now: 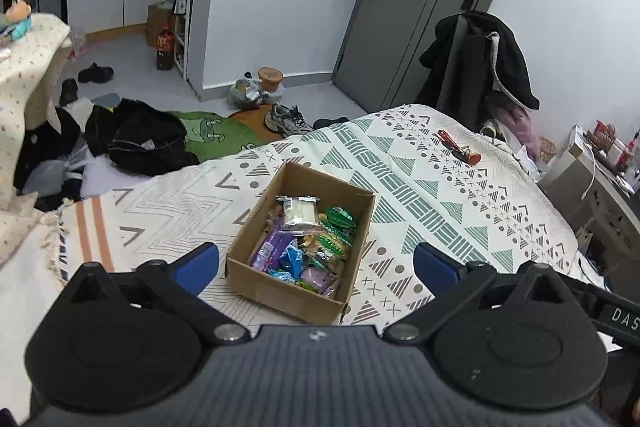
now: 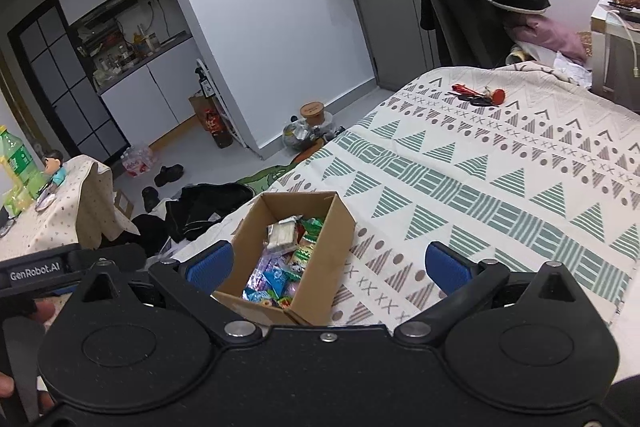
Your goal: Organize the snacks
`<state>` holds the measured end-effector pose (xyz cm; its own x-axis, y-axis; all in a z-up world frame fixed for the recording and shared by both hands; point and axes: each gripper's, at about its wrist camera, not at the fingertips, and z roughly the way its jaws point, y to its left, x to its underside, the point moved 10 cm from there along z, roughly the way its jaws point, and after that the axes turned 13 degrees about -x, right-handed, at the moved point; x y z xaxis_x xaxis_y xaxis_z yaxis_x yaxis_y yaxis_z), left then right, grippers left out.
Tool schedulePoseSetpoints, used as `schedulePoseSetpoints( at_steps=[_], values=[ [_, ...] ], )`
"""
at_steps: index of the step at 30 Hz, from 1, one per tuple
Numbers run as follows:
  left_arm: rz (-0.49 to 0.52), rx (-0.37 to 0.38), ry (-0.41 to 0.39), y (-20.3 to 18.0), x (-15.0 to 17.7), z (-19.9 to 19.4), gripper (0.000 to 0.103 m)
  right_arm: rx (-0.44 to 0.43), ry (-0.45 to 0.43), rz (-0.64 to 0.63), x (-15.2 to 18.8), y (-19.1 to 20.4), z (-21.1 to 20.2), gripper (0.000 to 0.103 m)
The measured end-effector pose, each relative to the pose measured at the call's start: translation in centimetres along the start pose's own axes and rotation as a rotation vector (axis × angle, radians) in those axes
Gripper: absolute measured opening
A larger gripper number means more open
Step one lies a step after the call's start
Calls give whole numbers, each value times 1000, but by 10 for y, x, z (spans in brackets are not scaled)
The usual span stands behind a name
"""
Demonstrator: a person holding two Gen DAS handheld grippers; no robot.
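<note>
Bedroom, patterned bedspread [image 1: 420,163] as work surface. One cardboard box [image 1: 296,291] sits on it, snack packets [image 1: 304,239] piled inside unsorted; too jumbled to count. No snacks visible outside the box, so the task looks either nearly done or unstarted. Left gripper [image 1: 316,263] and right gripper [image 2: 328,263]: fingers wide apart, empty, hovering near the box.

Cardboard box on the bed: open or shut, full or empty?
Open, upright and partly filled: the cardboard box shows no lid on top, and wrapped snacks lie piled inside below its rim.
</note>
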<state>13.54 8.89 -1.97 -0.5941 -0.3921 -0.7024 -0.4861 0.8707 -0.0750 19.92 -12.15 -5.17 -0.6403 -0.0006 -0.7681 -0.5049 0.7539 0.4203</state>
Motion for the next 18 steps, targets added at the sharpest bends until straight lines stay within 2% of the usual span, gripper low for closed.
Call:
schedulePoseSetpoints(
  at_steps=[8, 11, 18],
  values=[
    [20, 26, -30, -1, 6, -32, 103, 29, -23, -19, 7, 3, -34, 103],
    [19, 32, -42, 1, 8, -43, 103, -7, -25, -19, 10, 8, -41, 103],
    [42, 20, -78, 7, 12, -69, 103, -8, -39, -67, 16, 16, -60, 103]
  ],
)
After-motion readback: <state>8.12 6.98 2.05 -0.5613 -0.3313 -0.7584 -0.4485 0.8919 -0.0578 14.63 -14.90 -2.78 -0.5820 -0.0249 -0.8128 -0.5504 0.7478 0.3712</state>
